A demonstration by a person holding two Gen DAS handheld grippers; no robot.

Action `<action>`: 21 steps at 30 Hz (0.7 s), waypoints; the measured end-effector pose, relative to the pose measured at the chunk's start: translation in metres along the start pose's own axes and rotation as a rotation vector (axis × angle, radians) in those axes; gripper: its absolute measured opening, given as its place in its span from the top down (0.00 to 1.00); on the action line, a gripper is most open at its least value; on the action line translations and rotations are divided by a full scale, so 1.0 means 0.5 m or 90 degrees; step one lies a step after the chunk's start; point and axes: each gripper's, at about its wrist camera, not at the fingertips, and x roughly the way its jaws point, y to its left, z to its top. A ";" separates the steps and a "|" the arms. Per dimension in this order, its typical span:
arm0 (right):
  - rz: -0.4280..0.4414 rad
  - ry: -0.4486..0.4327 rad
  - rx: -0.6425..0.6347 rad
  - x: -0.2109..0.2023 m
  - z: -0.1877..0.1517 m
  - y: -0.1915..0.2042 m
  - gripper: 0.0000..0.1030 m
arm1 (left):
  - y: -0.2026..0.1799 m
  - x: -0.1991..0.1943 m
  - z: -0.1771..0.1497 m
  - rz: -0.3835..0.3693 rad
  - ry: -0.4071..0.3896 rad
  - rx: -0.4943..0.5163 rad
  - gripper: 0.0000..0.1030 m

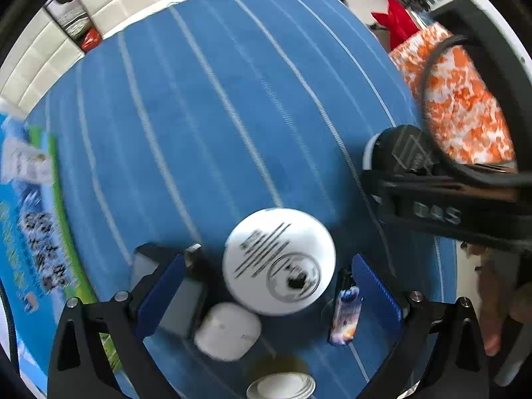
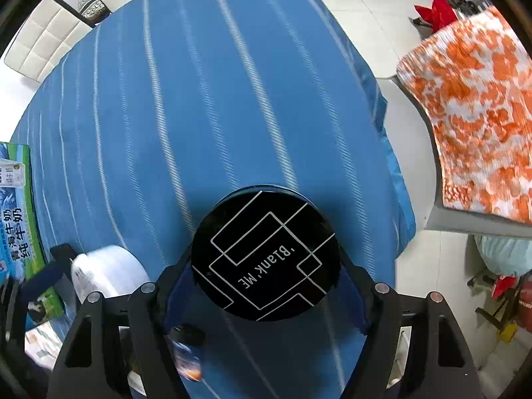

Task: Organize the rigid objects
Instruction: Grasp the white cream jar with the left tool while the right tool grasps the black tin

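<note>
My left gripper [image 1: 269,266] is open, its blue pads [image 1: 159,299] standing wide on either side of a white round jar [image 1: 279,266] with black print, touching neither side. A white rounded case [image 1: 229,331], a grey box [image 1: 179,302] and a small printed lighter [image 1: 345,316] lie close by. In the right wrist view my right gripper [image 2: 266,282] is shut on a black round tin [image 2: 266,256] marked "Blank ME", held above the blue cloth. The white jar [image 2: 106,272] appears at its lower left, and the lighter [image 2: 188,359] lies below.
The blue striped tablecloth [image 2: 199,116] covers the table; its right edge [image 2: 395,183] drops to a tiled floor. A milk carton box [image 1: 30,232] lies at the left. An orange-and-white cloth [image 2: 472,116] covers a chair on the right. A white dish [image 1: 282,385] sits nearest me.
</note>
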 end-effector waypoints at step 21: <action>-0.043 -0.055 0.031 -0.049 -0.060 0.016 0.25 | 0.018 -0.061 -0.050 0.026 -0.038 -0.015 0.36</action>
